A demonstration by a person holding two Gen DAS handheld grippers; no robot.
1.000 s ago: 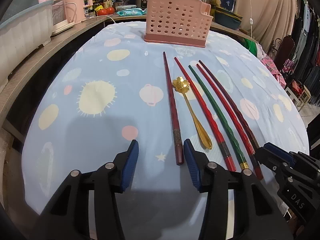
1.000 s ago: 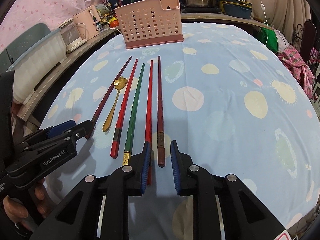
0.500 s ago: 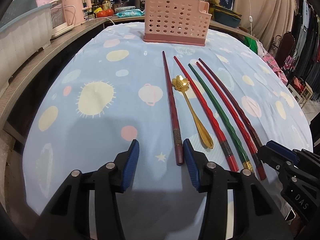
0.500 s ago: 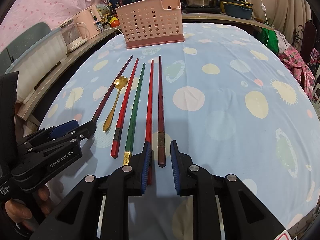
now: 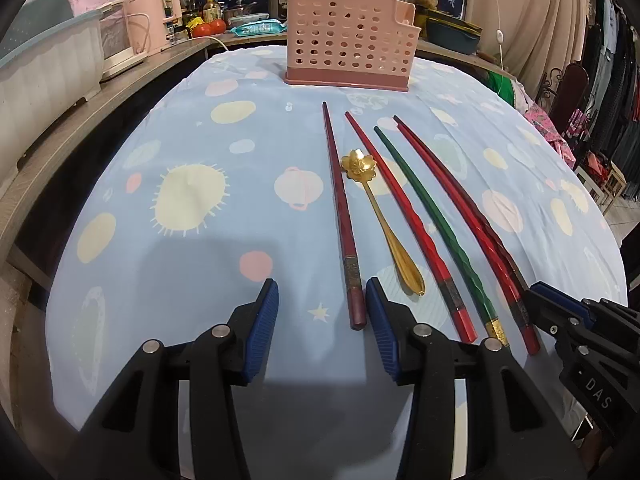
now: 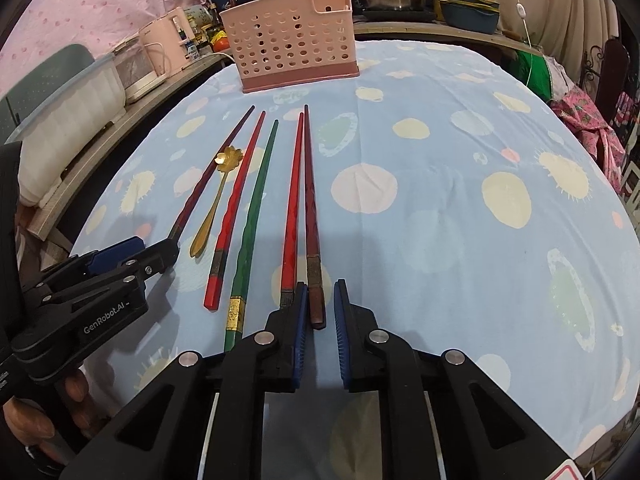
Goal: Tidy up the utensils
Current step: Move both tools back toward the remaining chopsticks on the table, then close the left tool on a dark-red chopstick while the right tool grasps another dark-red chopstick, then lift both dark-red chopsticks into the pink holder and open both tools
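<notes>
Both wrist cameras look forward and slightly down along their own fingers, low and close over the table (image 5: 192,208), toward the pink basket (image 5: 350,54) at the far end. Each view shares the row of chopsticks (image 6: 250,216), basket (image 6: 292,54) and the neighbouring tool's tip.

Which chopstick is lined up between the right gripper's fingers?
The dark maroon chopstick, the rightmost of the row. Its blunt end lies in the gap of the right gripper; the bright red chopstick beside it runs under the left finger instead.
</notes>
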